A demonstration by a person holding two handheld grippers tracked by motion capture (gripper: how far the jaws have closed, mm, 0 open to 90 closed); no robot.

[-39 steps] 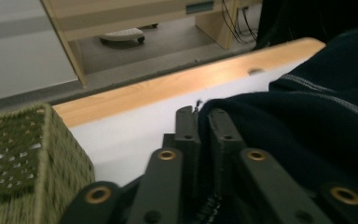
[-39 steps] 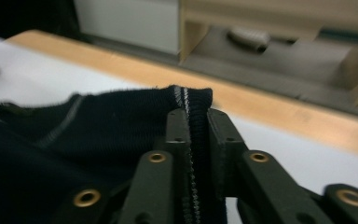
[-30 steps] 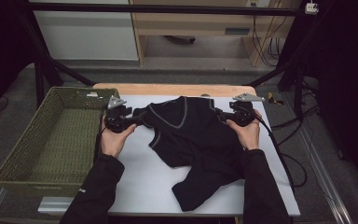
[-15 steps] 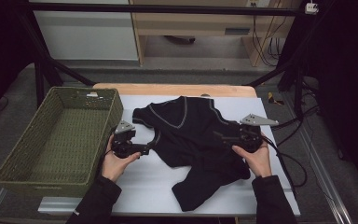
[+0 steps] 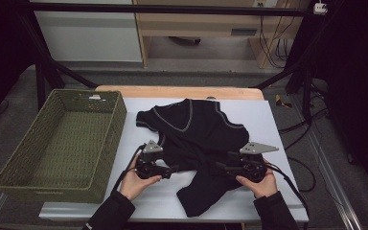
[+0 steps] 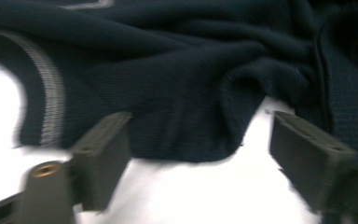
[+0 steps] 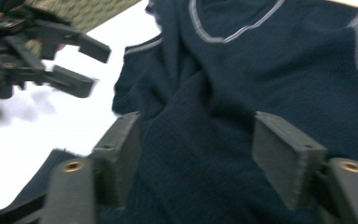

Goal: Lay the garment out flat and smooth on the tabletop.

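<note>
A: Where is the garment lying?

B: The dark navy knitted V-neck top with grey trim (image 5: 196,139) lies crumpled on the white-covered worktop (image 5: 278,143), neckline toward the far edge and a twisted lower part trailing toward the person's side. Its long axis runs from far to near, slightly skewed.

A: And the grippers relative to it?

B: Both sit at the near half, one on each flank. The left gripper (image 5: 168,169) is at the top's left edge, jaws pointing inward toward the cloth. In the left gripper view its jaws stand wide apart and released, with a rounded fold of the hem (image 6: 205,140) just beyond them, touching the white surface; nothing is between the jaws yet.

A: The right one?

B: The right gripper (image 5: 220,166) points inward from the other side. Its jaws are also spread and released, and in the right gripper view the knit (image 7: 200,140) lies under and between them, so it seems the nearer to a grasp, though I cannot tell whether the jaws touch the cloth.

A: Room to move?

B: The green woven rectangular basket (image 5: 57,143) stands just beside the worktop's left edge, empty, close to the left hand (image 5: 133,181). Bare white surface lies near the front edge and on the right. I'd judge each gripper needs a short inward push to take a side.
</note>
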